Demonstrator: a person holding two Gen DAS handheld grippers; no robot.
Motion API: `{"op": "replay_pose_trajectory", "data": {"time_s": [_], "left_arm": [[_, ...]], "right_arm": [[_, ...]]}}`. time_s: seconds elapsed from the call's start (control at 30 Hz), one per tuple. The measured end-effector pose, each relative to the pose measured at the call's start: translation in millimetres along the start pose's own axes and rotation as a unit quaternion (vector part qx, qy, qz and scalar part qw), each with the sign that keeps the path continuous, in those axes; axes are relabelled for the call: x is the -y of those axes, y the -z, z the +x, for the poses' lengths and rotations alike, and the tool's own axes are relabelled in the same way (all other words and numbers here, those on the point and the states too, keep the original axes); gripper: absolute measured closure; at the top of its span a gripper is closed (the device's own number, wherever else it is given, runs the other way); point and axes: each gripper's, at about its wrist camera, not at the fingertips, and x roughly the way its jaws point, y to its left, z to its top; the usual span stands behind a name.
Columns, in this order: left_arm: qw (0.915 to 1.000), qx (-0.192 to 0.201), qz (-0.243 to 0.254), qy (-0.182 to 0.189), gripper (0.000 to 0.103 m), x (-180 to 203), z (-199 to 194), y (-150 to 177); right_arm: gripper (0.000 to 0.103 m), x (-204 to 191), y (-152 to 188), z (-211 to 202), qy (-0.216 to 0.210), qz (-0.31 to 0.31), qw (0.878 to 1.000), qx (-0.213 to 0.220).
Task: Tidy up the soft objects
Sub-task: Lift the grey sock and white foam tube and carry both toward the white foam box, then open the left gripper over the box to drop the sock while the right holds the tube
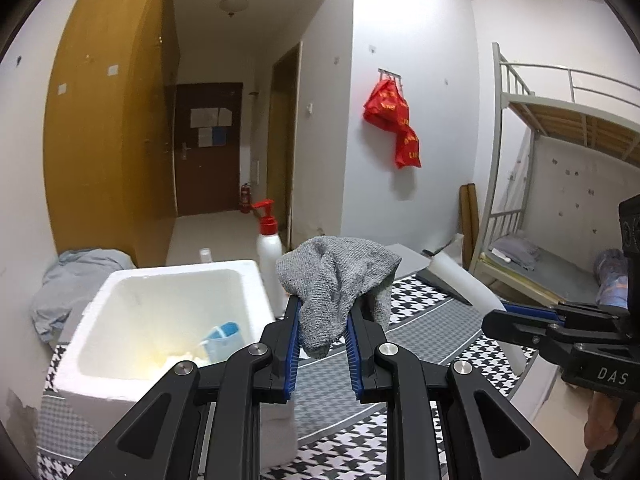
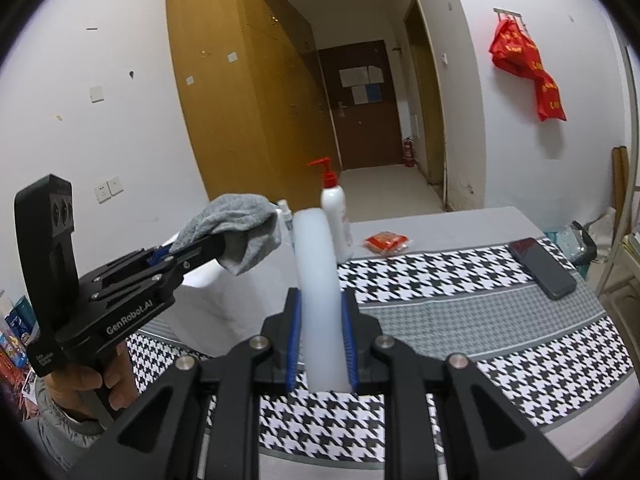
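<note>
Left wrist view: the left tool point(image 1: 322, 320) is closed on a grey knitted cloth point(image 1: 334, 280), pinched between its blue pads; most of the cloth bunches above the fingertips and a tail hangs below them. The cloth is held in the air just beside the right wall of the white foam box point(image 1: 100, 312), which stands at the left end of the bench point(image 1: 432, 320). The box is open-topped and already holds a small blue item point(image 1: 224, 340). A pump bottle point(image 1: 269, 256) stands close behind the box's far right corner.

Judged step: deposit the cloth in the box. Carry the left tool leftward until the hanging tail clears the box wall, lower inside the rim, then open. Keep clear of the pump bottle.

Right wrist view: the right tool point(image 2: 322, 320) is closed on a pale translucent foam sheet point(image 2: 318, 280), held upright above the bench. Hold it steady and apart from the left tool's path. A phone point(image 2: 542, 266) lies near the bench's right edge.
</note>
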Motion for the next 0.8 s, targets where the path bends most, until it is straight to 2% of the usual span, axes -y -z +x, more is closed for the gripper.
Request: {"op": "replay_pose_trajectory", "data": {"time_s": [0.5,0.8], "left_arm": [[0.9980,0.008,-0.021,-0.060,0.081,-50,-21,1],[0.9962,0.000,-0.026,-0.083,0.081,-72,-23,2]], "right_arm": [[0.080,-50,-20,28,-0.058,-0.039,0.998,0.003],[0.080,-73,-27,49,-0.086,-0.053,0.995,-0.004]]}}
